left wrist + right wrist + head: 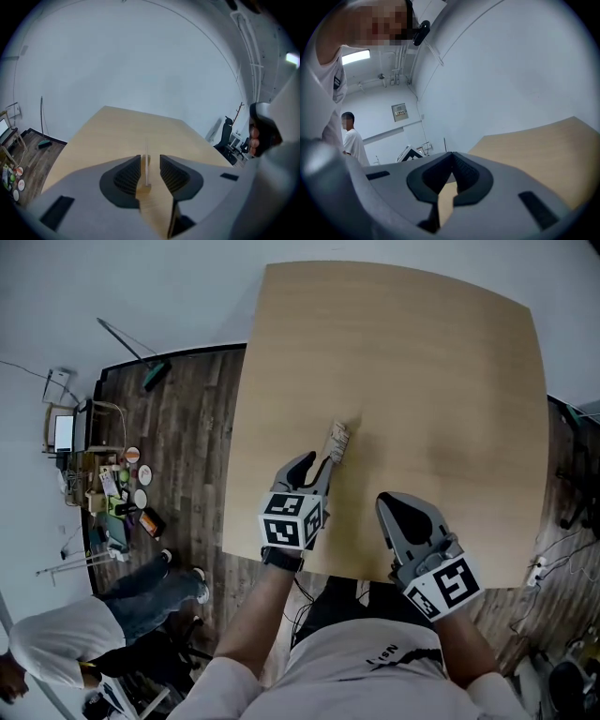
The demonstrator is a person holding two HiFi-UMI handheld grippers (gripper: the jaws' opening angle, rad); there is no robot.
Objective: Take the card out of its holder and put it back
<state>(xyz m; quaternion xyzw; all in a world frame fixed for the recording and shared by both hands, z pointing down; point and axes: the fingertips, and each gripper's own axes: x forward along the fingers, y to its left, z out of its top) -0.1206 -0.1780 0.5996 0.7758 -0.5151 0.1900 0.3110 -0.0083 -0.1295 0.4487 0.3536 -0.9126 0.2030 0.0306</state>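
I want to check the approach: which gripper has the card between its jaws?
The left gripper: its jaws stand apart, one on either side of the upright card. The right gripper has its jaws together, with nothing between them.

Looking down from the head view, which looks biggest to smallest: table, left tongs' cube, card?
1. Light wooden table
2. Black-and-white marker cube on the left tongs, though nearness to the camera flatters it
3. Small pale upright card

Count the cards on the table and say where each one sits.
1. The card stands upright in its wooden holder near the middle of the table, in line with the open left claw. No other card shows there.
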